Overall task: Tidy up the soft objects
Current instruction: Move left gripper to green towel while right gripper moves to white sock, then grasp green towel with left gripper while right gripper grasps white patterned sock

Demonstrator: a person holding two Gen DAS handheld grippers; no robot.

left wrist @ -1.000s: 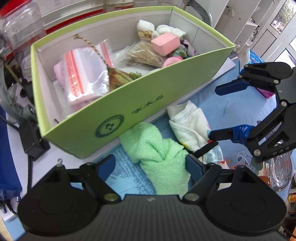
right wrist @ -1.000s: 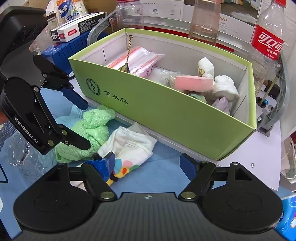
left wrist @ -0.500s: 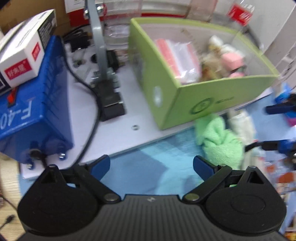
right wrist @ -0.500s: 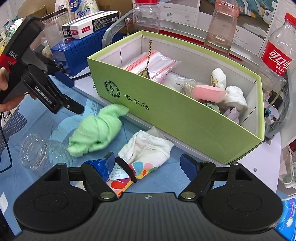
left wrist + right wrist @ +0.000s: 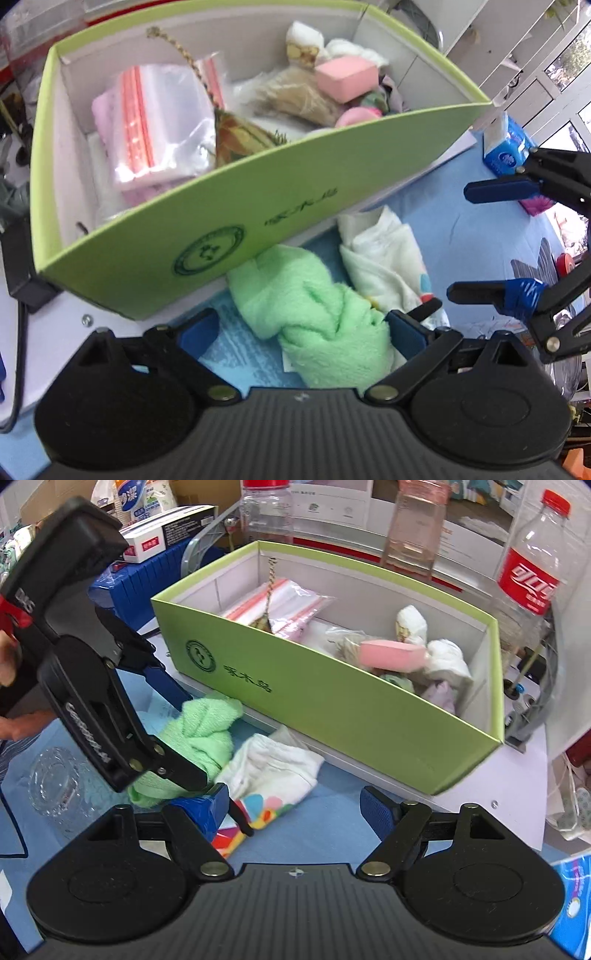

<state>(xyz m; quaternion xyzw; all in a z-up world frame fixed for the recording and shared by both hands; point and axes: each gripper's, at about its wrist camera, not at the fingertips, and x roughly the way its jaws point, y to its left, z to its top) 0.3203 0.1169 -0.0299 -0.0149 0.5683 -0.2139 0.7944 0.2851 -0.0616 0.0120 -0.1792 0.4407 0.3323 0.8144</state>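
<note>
A green box (image 5: 258,206) (image 5: 332,701) holds several soft things: a pink sponge (image 5: 347,79) (image 5: 391,655), zip bags (image 5: 155,122) and white cloths. A green towel (image 5: 325,302) (image 5: 203,727) and a white patterned cloth (image 5: 388,266) (image 5: 273,768) lie on the blue mat in front of the box. My left gripper (image 5: 299,330) (image 5: 184,734) is open, its fingers on either side of the green towel. My right gripper (image 5: 295,805) (image 5: 480,240) is open and empty, over the white cloth.
A red-labelled cola bottle (image 5: 528,576) and clear jars (image 5: 413,524) stand behind the box. A blue case (image 5: 147,576) with a small carton is at the back left. A glass dish (image 5: 59,786) sits left on the mat. A blue tissue pack (image 5: 506,147) lies right.
The left gripper swung away to the left half a second ago and has come back over the green towel. The right gripper stays over the white cloth.
</note>
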